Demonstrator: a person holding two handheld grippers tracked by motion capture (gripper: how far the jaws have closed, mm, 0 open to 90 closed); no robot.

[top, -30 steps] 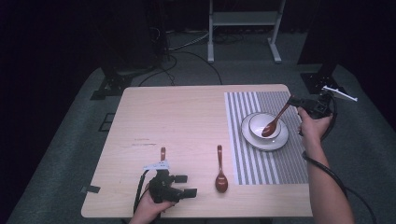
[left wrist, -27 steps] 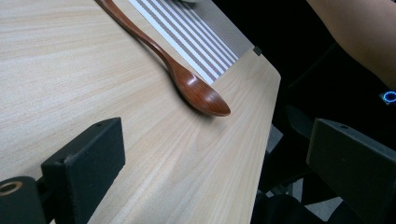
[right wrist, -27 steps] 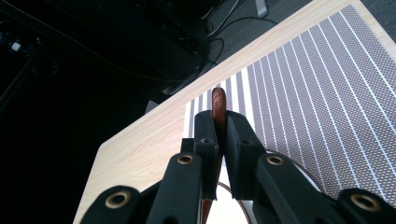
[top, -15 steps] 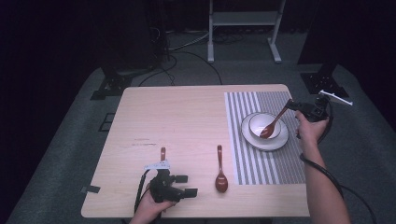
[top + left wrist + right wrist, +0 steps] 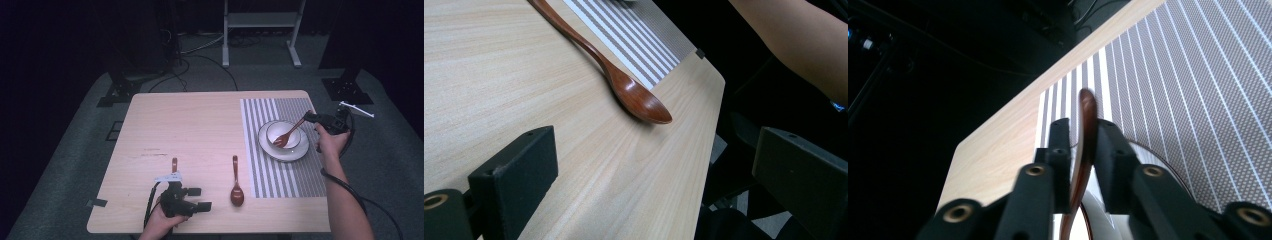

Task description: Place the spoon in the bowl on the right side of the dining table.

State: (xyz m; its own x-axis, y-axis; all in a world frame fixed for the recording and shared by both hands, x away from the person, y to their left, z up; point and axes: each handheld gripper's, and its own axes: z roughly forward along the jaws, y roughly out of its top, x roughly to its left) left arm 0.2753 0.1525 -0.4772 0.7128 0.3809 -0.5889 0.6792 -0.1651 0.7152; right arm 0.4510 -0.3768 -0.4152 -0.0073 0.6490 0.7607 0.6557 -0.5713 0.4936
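A white bowl [image 5: 276,131] stands on a white plate [image 5: 298,153] on the striped placemat [image 5: 270,170] at the table's right. My right gripper [image 5: 311,118] is shut on the handle of a brown wooden spoon [image 5: 292,130], whose head rests in the bowl. In the right gripper view the handle [image 5: 1087,125] is pinched between the jaws of this gripper [image 5: 1083,150]. My left gripper [image 5: 204,199] lies open near the front edge. A second wooden spoon [image 5: 235,184] lies on the table just right of it, apart from the jaws, and its head [image 5: 639,97] appears ahead of the open left gripper [image 5: 654,185].
A third spoon's handle [image 5: 174,163] pokes out behind the left gripper. The table's front edge [image 5: 250,232] is close to the left hand. Off the far side stand a white metal frame [image 5: 260,30] and black stands [image 5: 122,87] with cables on the floor.
My right gripper has shifted slightly toward the near side and left with the spoon, whose head has slid a little in the bowl. The left gripper has stayed put.
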